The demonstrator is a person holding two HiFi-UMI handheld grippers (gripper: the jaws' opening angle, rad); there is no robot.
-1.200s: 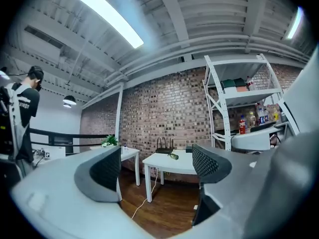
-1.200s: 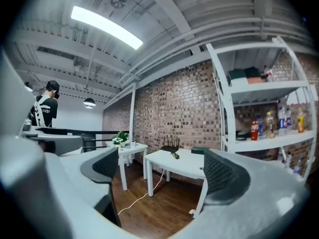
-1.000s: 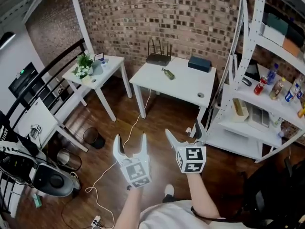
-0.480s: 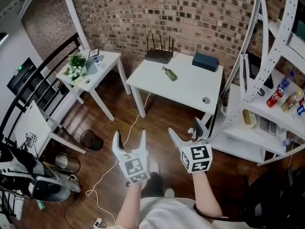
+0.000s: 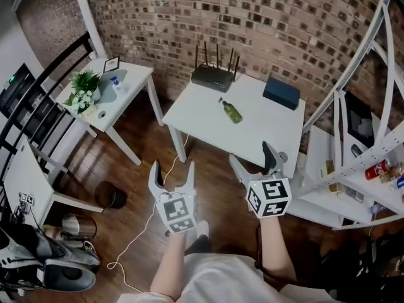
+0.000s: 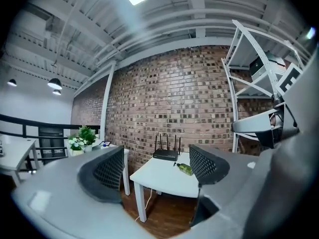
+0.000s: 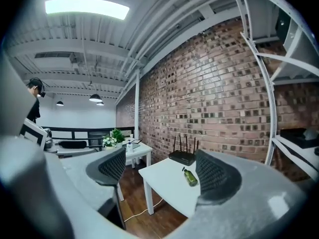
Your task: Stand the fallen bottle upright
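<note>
Left tool [image 5: 172, 169] and right tool [image 5: 250, 154], jaws apart, empty, level, short of fallen bottle [image 5: 231, 111]

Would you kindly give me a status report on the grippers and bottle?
Left gripper and right gripper open, empty. Bottle lying on white table, untouched. Nothing in the way.

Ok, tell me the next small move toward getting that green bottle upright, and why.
Probably advance the right tool over the white table toward the green bottle. It lies on its side there, untouched; the right tool, open and empty, is nearer than the left tool.
</note>
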